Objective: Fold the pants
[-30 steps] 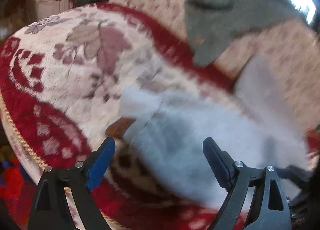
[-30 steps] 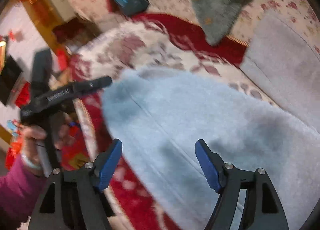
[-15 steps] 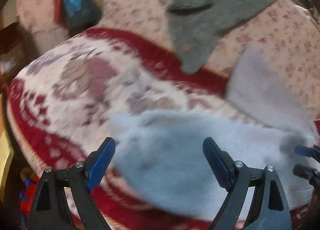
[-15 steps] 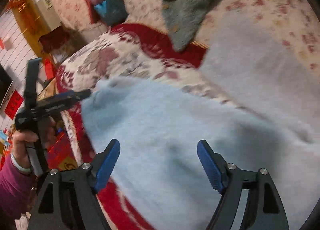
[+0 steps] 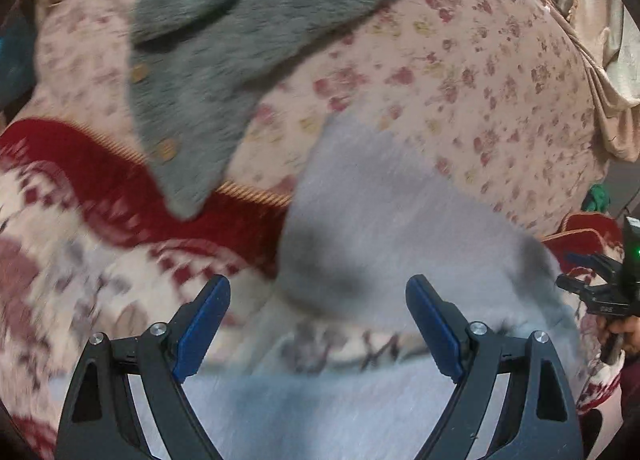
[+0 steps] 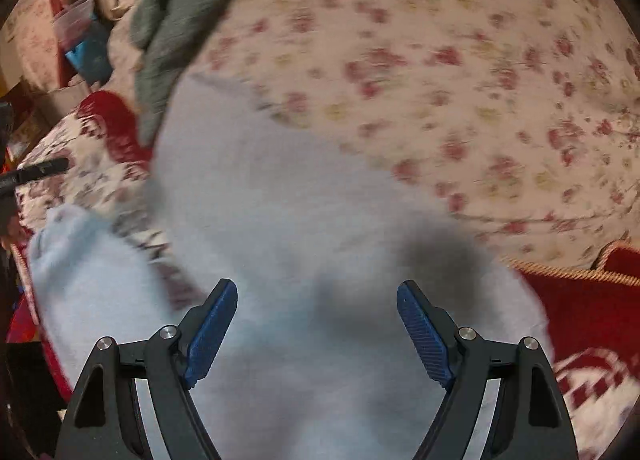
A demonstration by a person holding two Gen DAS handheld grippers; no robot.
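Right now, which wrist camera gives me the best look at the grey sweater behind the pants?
The left wrist view: the grey sweater fills its upper left, with buttons visible. The right wrist view shows only a blurred strip of it beside the pale blue pants.

A home — floral bedding (image 6: 460, 72), a red patterned blanket (image 5: 92, 188), clothes lying about.

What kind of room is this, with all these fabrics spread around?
Most likely a bedroom or living room in a home. The pale blue pants lie on a red and cream patterned blanket, beside a floral bedcover with a grey fleece garment on it. Both grippers hover open.
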